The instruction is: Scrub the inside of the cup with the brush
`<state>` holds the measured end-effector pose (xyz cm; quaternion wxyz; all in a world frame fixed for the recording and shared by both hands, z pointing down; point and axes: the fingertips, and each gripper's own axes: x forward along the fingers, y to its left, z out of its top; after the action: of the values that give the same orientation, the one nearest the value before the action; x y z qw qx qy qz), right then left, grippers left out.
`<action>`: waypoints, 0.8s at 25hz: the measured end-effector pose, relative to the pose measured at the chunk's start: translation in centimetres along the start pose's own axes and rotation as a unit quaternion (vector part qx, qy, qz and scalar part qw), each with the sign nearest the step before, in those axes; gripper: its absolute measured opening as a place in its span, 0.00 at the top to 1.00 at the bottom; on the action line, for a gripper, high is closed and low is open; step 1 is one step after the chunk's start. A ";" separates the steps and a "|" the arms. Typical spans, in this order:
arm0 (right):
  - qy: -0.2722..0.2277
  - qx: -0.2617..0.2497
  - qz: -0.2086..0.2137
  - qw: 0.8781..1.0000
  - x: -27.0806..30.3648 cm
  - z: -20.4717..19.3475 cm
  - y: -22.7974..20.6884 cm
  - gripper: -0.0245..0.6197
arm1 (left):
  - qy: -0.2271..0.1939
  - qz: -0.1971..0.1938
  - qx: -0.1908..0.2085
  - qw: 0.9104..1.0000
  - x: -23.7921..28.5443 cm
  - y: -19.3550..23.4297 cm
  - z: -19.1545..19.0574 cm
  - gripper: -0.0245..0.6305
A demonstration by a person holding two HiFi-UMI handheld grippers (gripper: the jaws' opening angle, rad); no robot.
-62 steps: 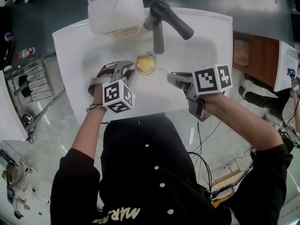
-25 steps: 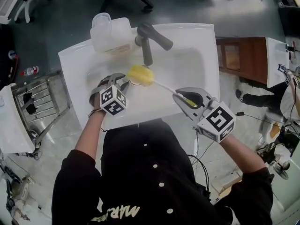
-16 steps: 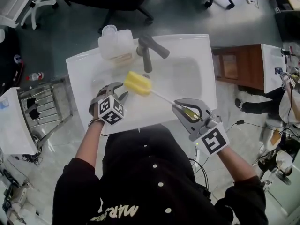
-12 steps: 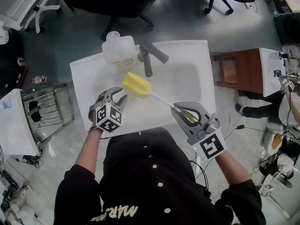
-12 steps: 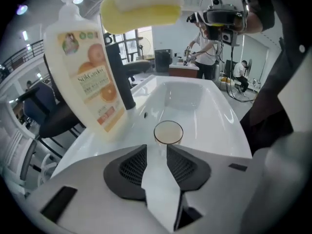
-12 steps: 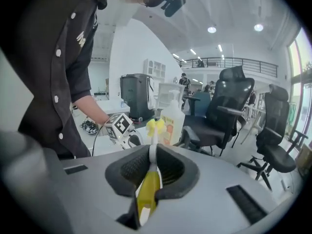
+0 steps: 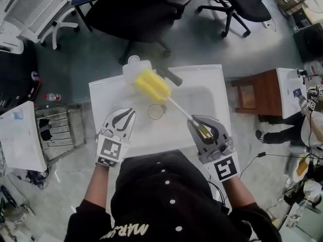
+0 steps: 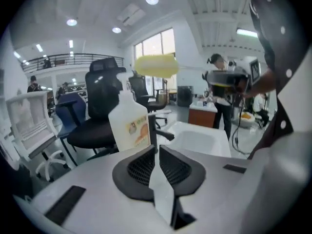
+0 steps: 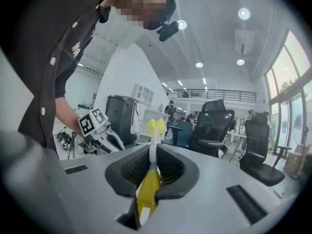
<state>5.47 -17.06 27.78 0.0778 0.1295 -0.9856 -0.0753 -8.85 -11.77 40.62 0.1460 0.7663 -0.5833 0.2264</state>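
Office floor of grey tile fills the head view, with a black swivel chair point(image 7: 136, 14) at the top and a metal rack point(image 7: 55, 130) at far left. Just right of the rack stands a white sink point(image 7: 101, 92), seen from above. My left gripper point(image 7: 124, 116) hovers over the sink's near left rim; its jaws have just been closing and now sit almost together, with nothing between them. Past them, at the sink's back edge, stands a white soap bottle point(image 8: 129, 126), and beside it a dark faucet point(image 7: 173, 77). The cup point(image 7: 156, 111) sits upright in the basin, its open mouth facing up, well clear of both grippers. Above it, the brush point(image 7: 151, 84) slants across the sink, its yellow sponge head raised over the back rim near the bottle, outside the cup. My right gripper point(image 7: 198, 122) has its jaws clamped on the brush's yellow handle. A wooden cabinet point(image 7: 247, 92) stands at far right.
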 end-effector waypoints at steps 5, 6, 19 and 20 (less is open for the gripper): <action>-0.043 0.023 -0.043 0.998 0.3 2.8 -2.0 0.88 | -0.094 0.033 -0.022 0.995 -3.9 0.5 5.5 0.90; -0.052 0.028 -0.051 0.997 0.2 3.4 -2.6 0.88 | -0.111 0.041 -0.023 0.993 -4.6 0.7 6.6 0.90; -0.106 0.024 -0.154 0.982 -3.5 6.8 -8.1 0.88 | -0.202 0.150 -0.057 0.966 -12.6 2.8 11.6 0.92; -0.107 0.024 -0.163 0.981 -4.1 6.9 -8.5 0.88 | -0.205 0.158 -0.059 0.964 -13.2 2.9 11.9 0.92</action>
<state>10.22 -23.23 19.04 -0.0443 0.2814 -0.9555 -0.0763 -12.43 -7.42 23.53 0.0305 0.6847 -0.7265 0.0502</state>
